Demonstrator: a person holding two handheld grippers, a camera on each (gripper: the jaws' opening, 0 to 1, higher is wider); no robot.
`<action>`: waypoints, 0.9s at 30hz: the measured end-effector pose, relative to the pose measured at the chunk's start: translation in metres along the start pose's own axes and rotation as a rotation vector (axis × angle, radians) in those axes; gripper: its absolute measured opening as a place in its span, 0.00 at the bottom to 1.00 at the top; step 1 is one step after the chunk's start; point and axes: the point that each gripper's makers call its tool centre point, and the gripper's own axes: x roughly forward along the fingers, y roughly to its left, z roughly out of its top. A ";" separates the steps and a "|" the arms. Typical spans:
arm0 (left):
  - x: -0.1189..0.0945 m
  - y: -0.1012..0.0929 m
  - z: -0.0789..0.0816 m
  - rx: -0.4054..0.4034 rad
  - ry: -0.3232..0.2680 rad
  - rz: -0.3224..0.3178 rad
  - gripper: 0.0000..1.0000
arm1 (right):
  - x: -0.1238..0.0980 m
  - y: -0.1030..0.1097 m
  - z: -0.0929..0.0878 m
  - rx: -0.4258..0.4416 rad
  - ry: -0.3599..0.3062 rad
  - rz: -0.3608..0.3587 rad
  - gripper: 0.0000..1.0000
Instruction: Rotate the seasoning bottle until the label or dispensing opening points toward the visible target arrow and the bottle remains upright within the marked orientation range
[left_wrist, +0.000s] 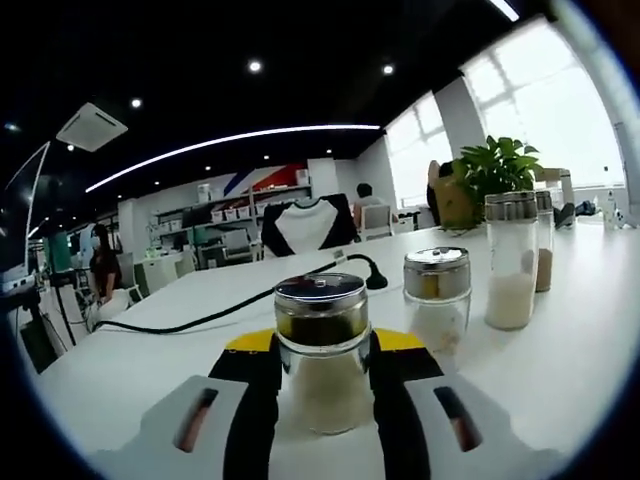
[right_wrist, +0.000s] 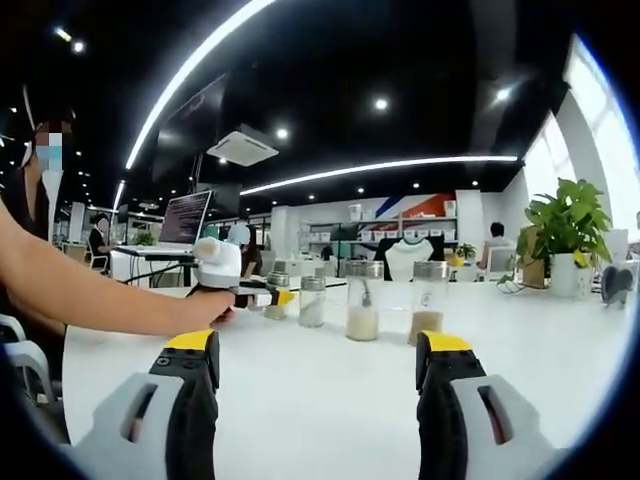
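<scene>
1. Left gripper (left_wrist: 322, 385): jaws upright from the near counter edge, one on each side of the seasoning bottle (left_wrist: 322, 352). Pads look to touch the glass on both sides; judged closed on it, tho contact line partly hidden by the bottle itself. This is the nearer tool by far.

2. Seasoning bottle: upright, long axis vertical, base on the white counter (left_wrist: 150, 370), sitting dead centre betw. the left jaws. Shiny metal lid. Contents: pale powder in the lower part, dark olive-green band above it. No label or dispensing opening legible from here; no target arrow seen on the counter either, so heading can't be judged. Coming move = a twist abt the vertical axis; wrist must stay level or the bottle tips.

3. Short jar (left_wrist: 437, 300): just beyond and beside the held bottle, apart from it. Metal lid, faint yellowish contents, mostly clear glass.

4. Tall jar (left_wrist: 511, 262): farther toward the window side, white granules, abt a third full. A second jar w/ brown contents stands right behind it.

5. Right gripper (right_wrist: 318, 400): jaws wide apart, nothing betw. them, well back from the jar row across the counter. The left gripper and the hand holding it show at mid-distance by the row.

6. Far: black cable, potted plant (left_wrist: 495, 170) at the far counter edge.
</scene>
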 end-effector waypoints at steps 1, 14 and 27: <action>-0.001 0.000 0.000 -0.003 0.001 -0.001 0.36 | 0.000 0.000 0.000 0.001 0.000 -0.001 0.81; -0.035 -0.008 0.011 -0.087 -0.057 -0.050 0.36 | -0.001 -0.001 0.002 0.001 -0.010 -0.002 0.81; -0.065 -0.037 0.017 -0.196 -0.049 -0.208 0.36 | 0.000 0.001 0.002 -0.006 -0.008 0.005 0.81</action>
